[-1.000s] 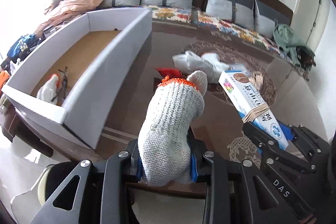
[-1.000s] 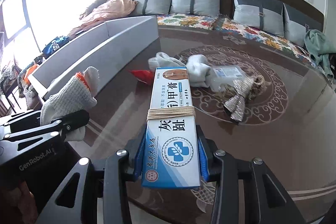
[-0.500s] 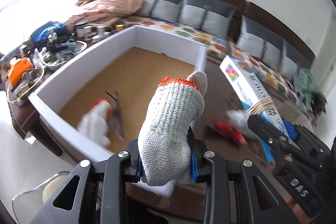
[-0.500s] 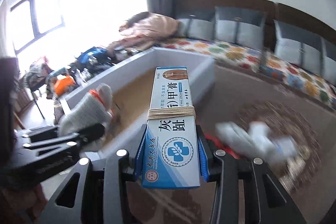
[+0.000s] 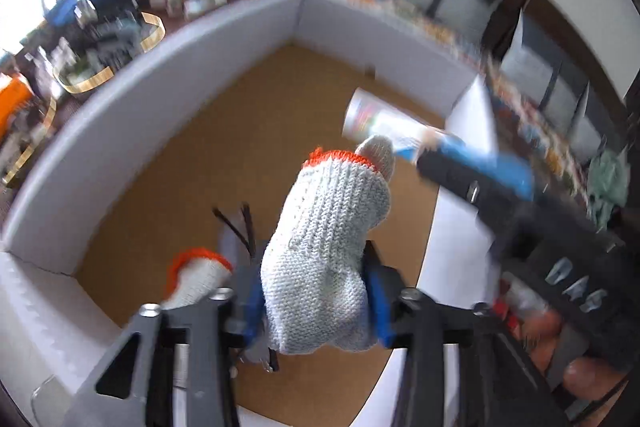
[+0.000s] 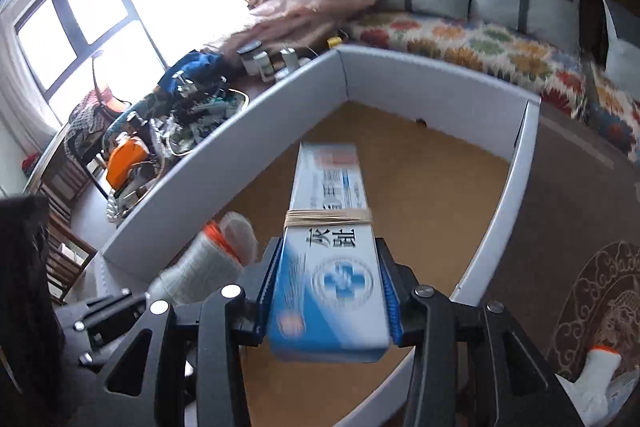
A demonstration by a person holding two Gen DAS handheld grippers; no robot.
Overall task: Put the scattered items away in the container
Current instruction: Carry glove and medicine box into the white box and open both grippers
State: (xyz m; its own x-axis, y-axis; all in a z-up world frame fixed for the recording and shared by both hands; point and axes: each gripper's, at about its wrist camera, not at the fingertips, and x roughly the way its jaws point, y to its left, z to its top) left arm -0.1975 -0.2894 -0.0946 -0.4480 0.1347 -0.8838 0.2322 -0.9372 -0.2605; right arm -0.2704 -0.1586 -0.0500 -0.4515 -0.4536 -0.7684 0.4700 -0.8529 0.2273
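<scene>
Left wrist: left claw (image 5: 316, 303) over the box (image 5: 132, 99), jaws opening, glove (image 5: 328, 247) between the pads, a gap showing at the right pad; second glove (image 5: 196, 277) just left, on the box floor. Right wrist: right claw (image 6: 328, 291) above the box (image 6: 440, 83), jaws opening, carton (image 6: 330, 251) between them, slipping clear; pads apart from it.
</scene>
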